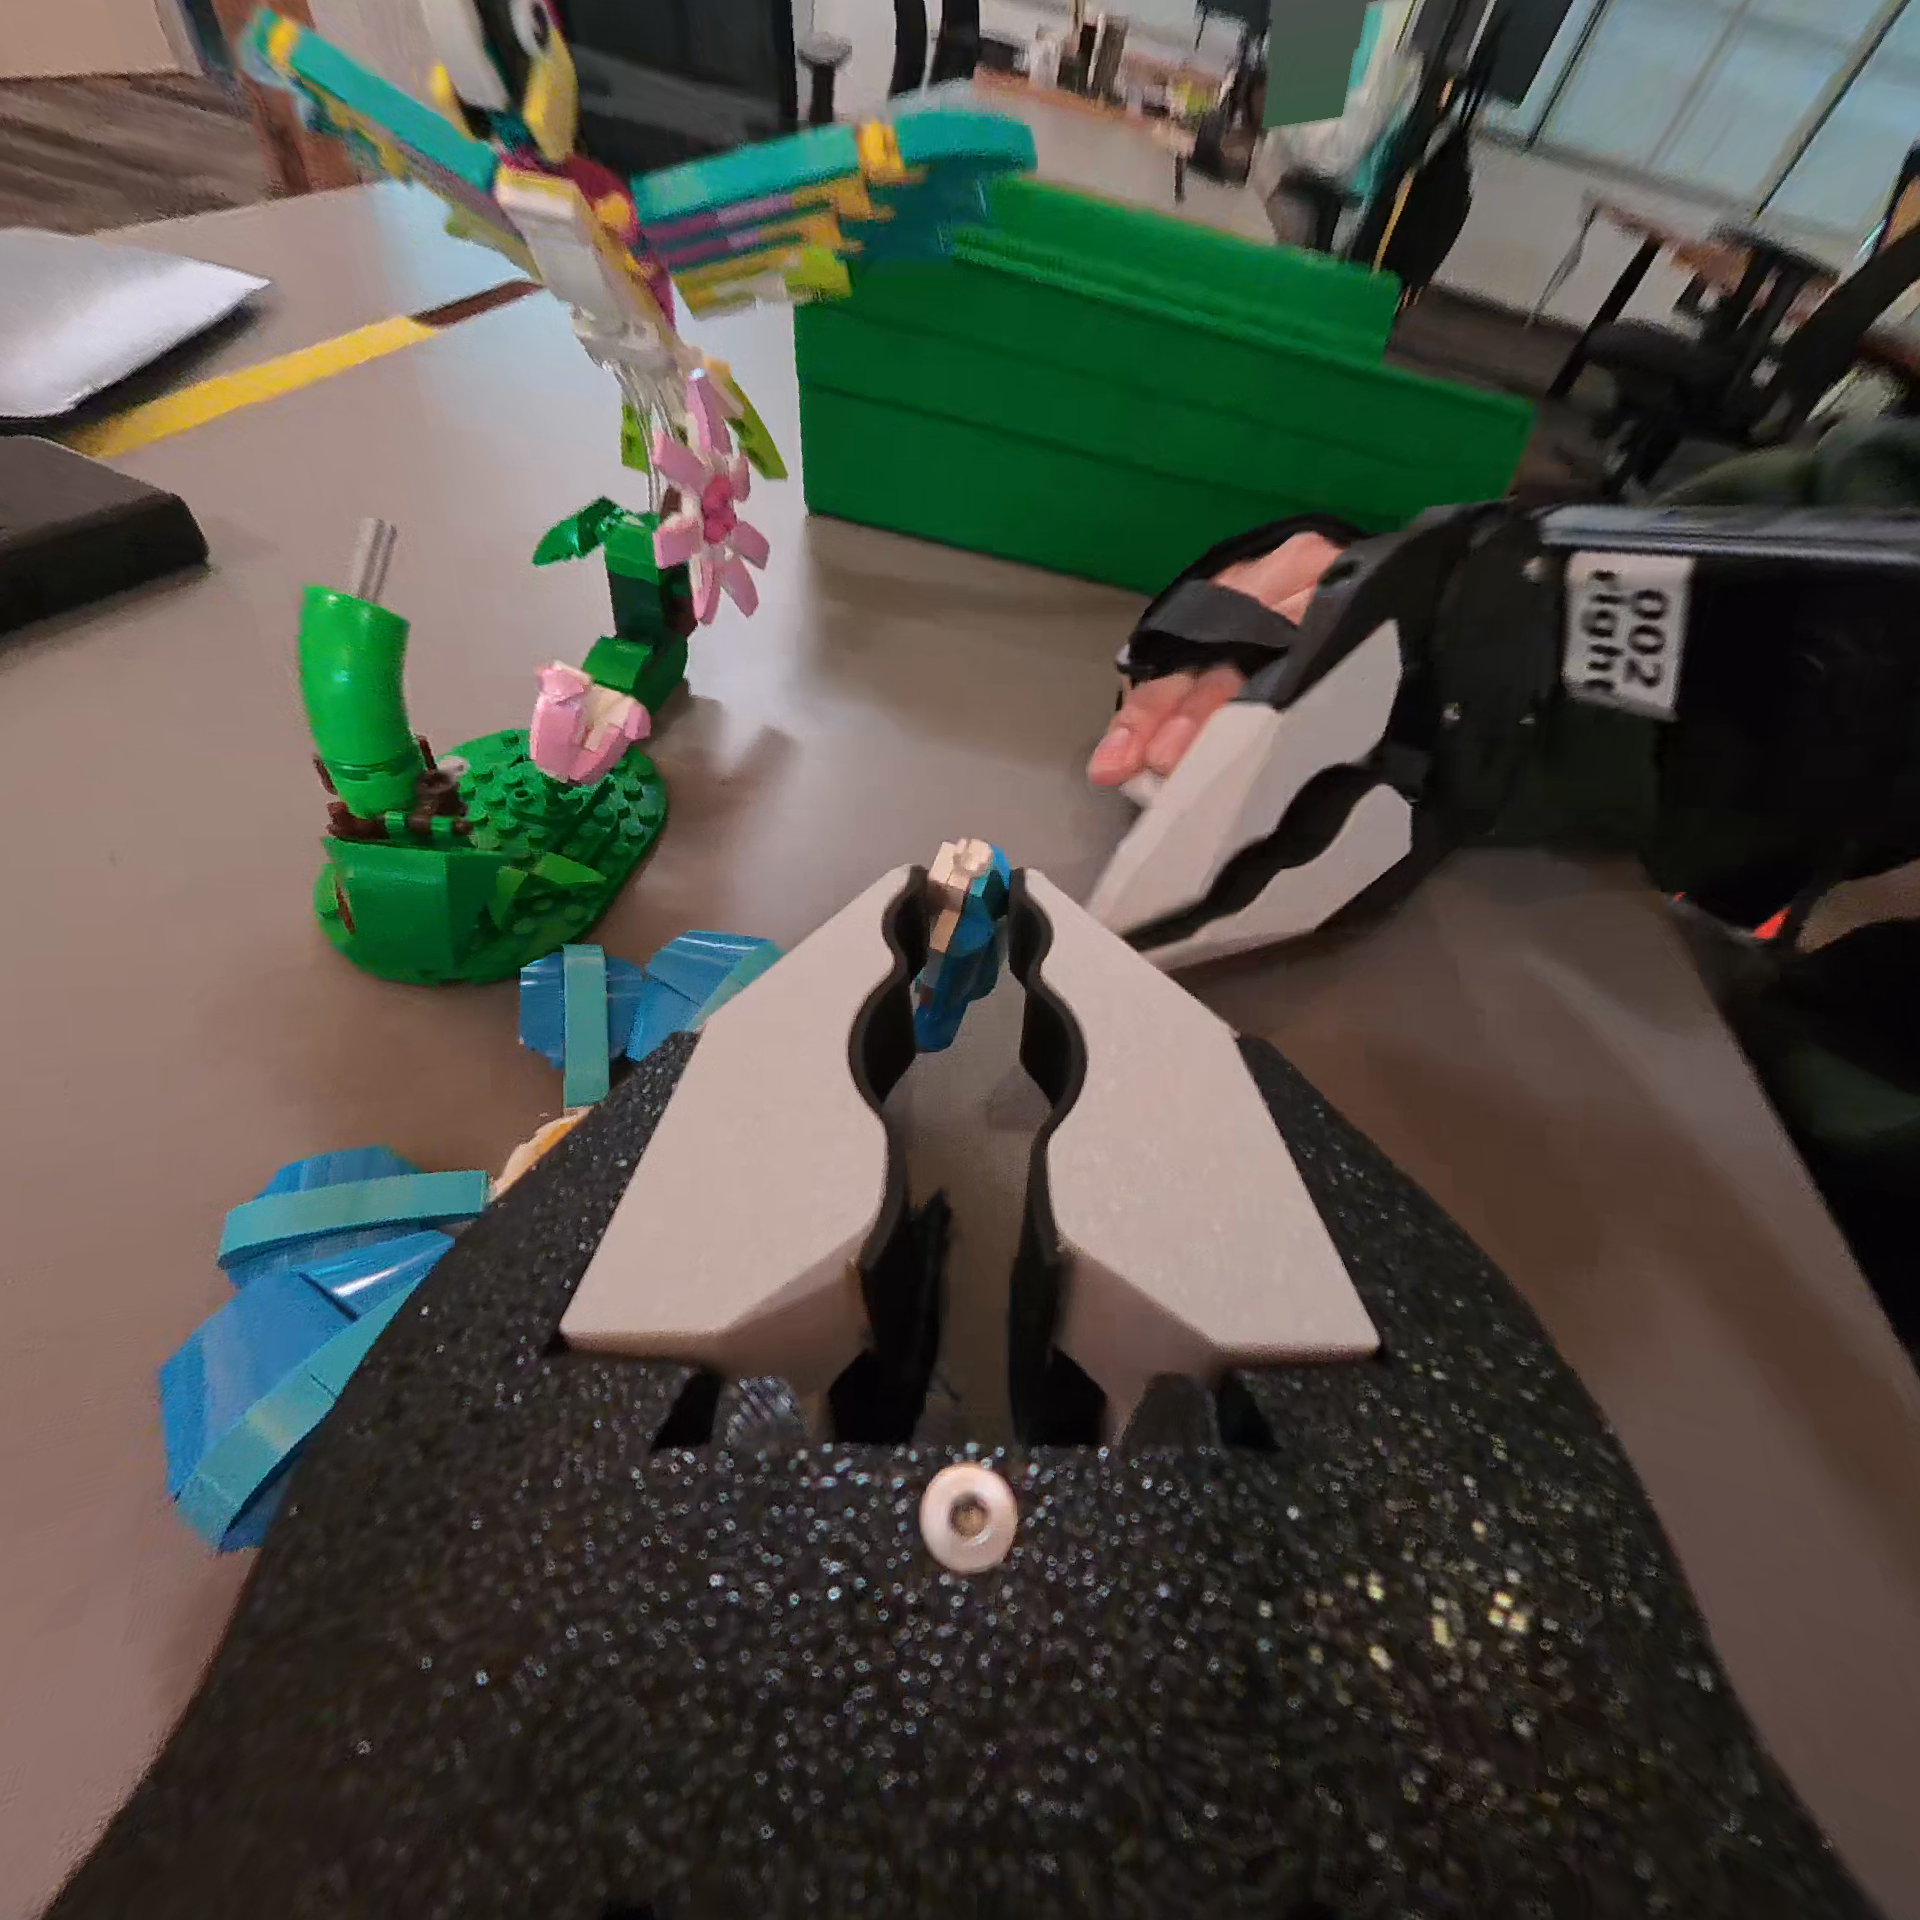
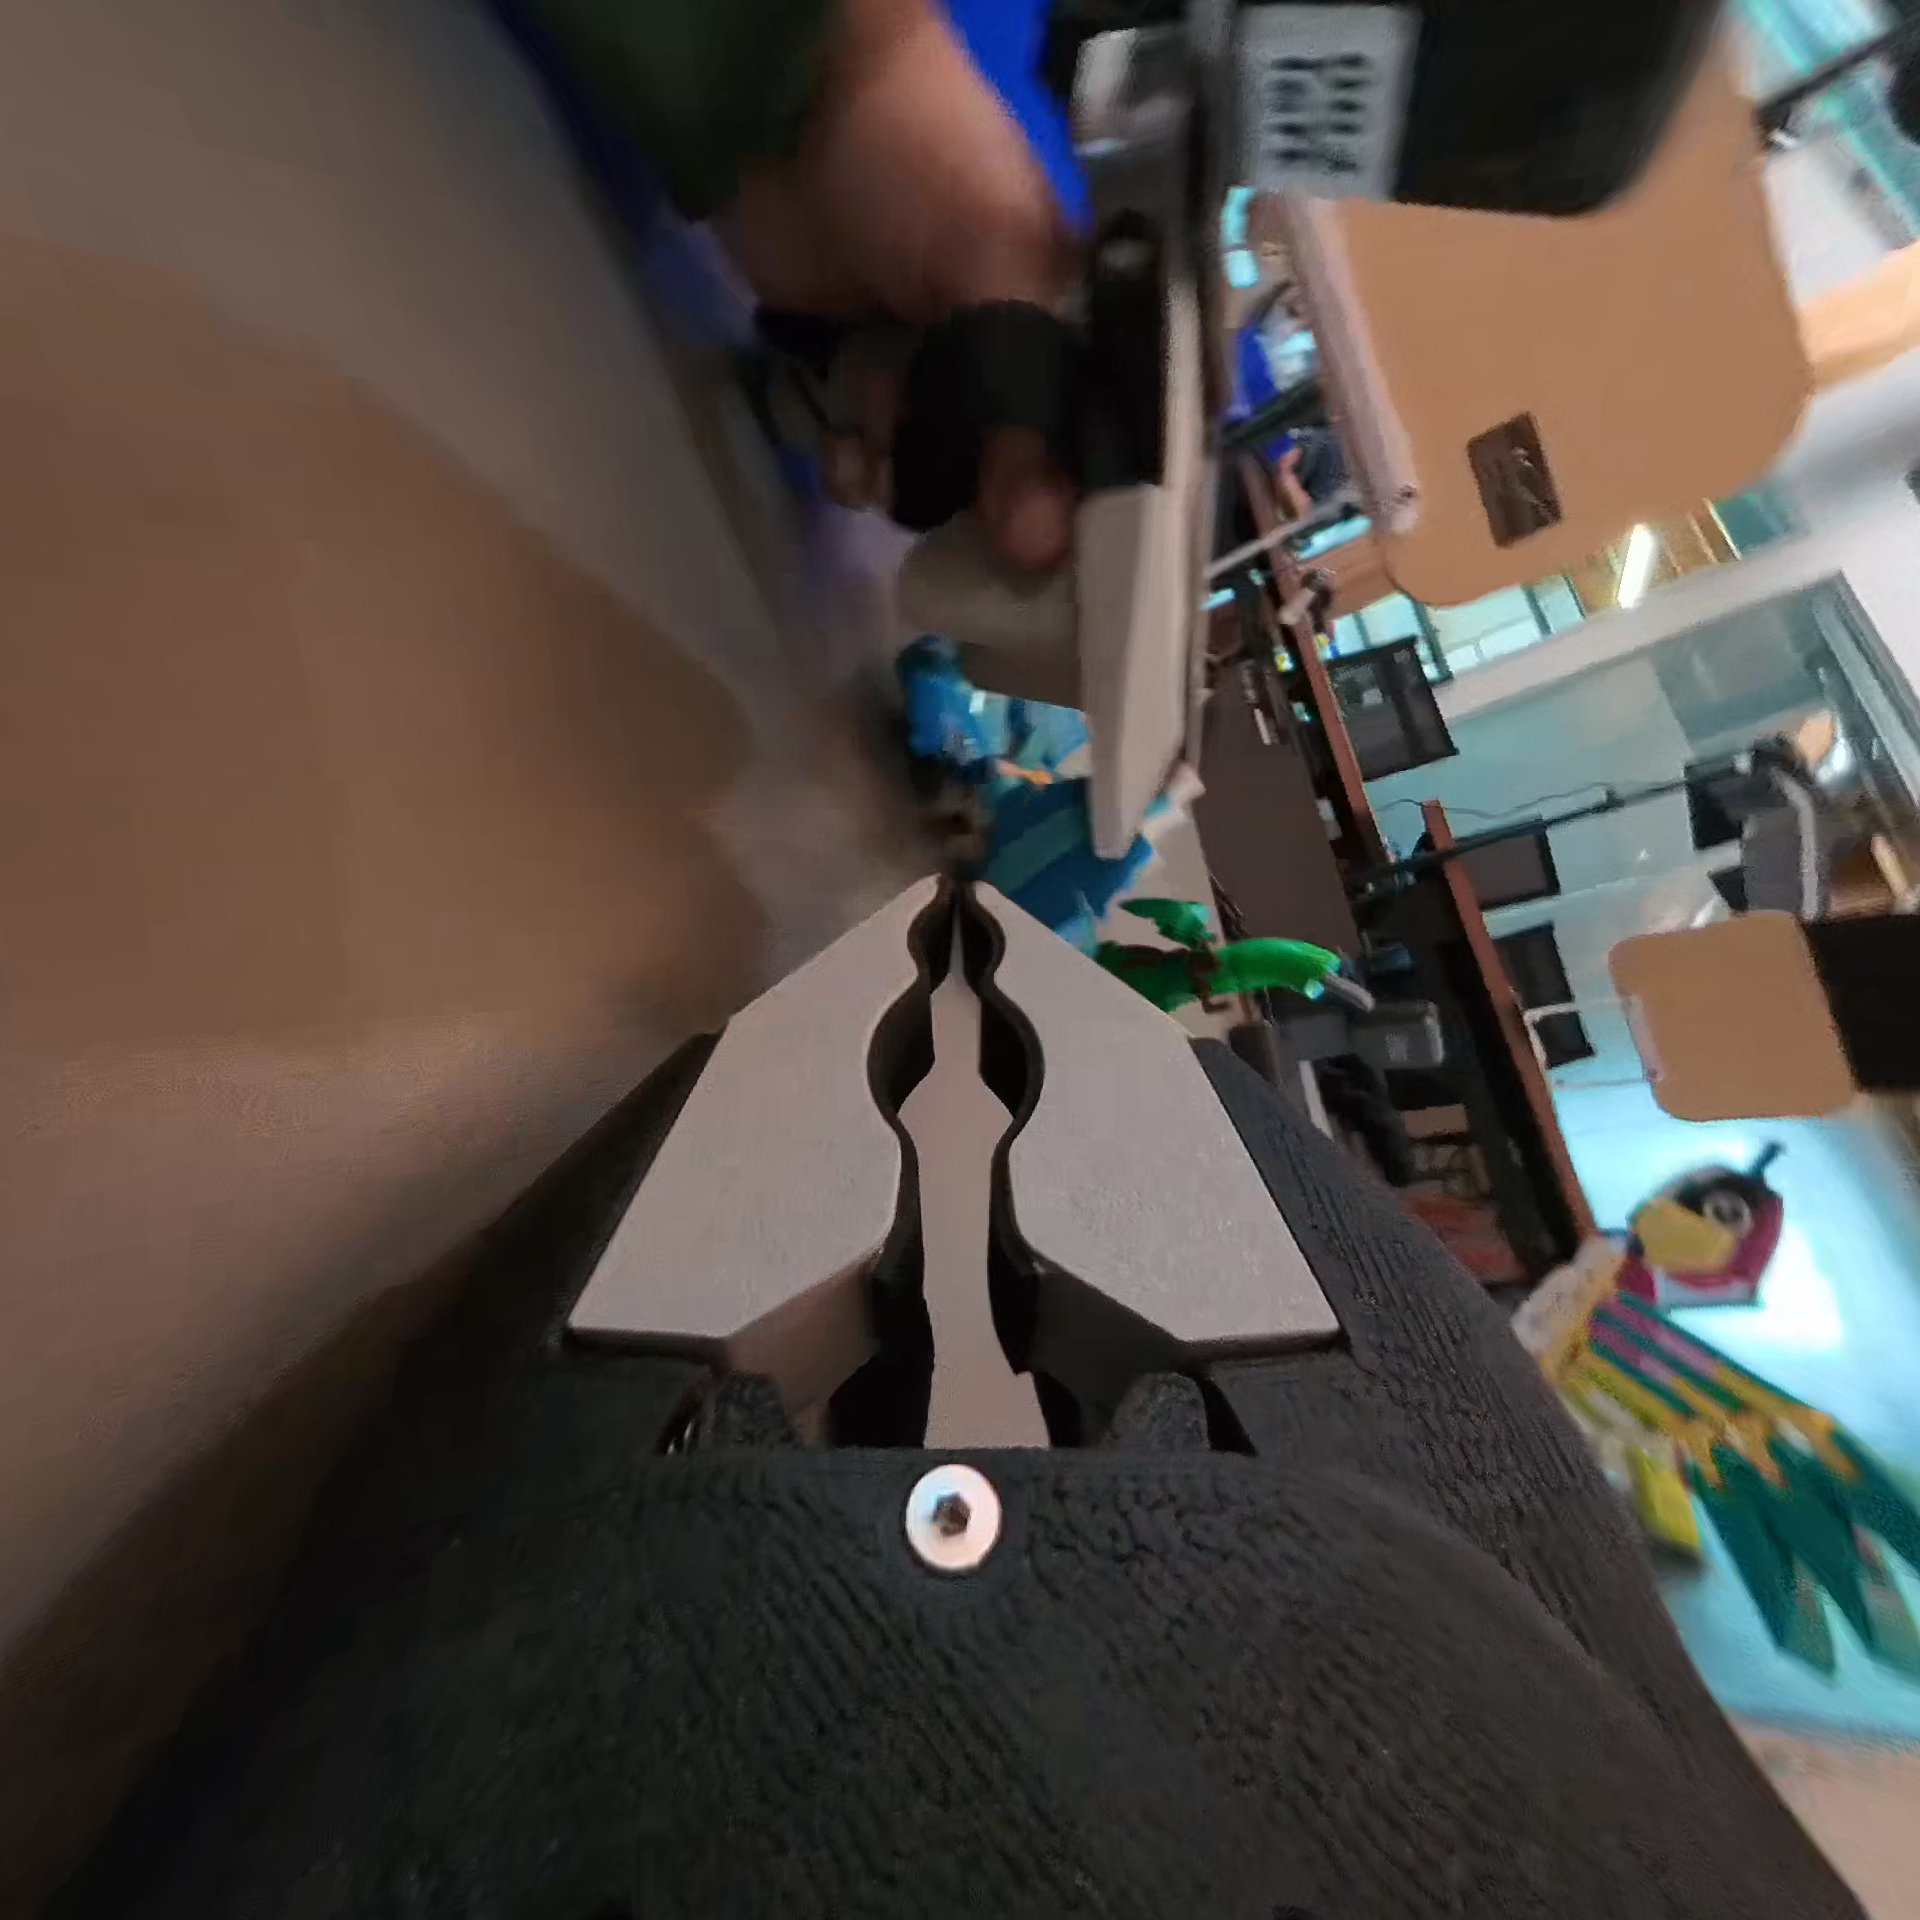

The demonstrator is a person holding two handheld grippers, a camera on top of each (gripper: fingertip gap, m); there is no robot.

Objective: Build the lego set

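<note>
**Blue brick piece pinched in the left gripper, right gripper closed alongside**

Blue and pale at its tip, a small brick piece (image 1: 943,992) stood between the tips of the left gripper (image 1: 966,896), whose jaws were drawn in against its two sides, grasping it just above the brown table (image 1: 935,675). Just to the left of that gripper lay loose blue brick wings (image 1: 301,1320) banded in lighter turquoise, resting flat on the tabletop.

To the right, close by, the right gripper (image 1: 1117,920) lay tilted low over the table, pointing toward the left one, a hand (image 1: 1195,707) strapped in behind it. In its own view its tips (image 2: 956,888) were pressed together; motion blur hid whether anything small sat between them.

Farther off to the left stood a green brick base (image 1: 488,862) with a curved green stem and pink flowers (image 1: 712,520). Above it, on a clear support, hung a brick bird (image 1: 582,208) with teal, yellow and magenta wings spread. Behind it sat a green box (image 1: 1091,395), and a yellow tape stripe (image 1: 260,384) crossed the table's far left.
</note>
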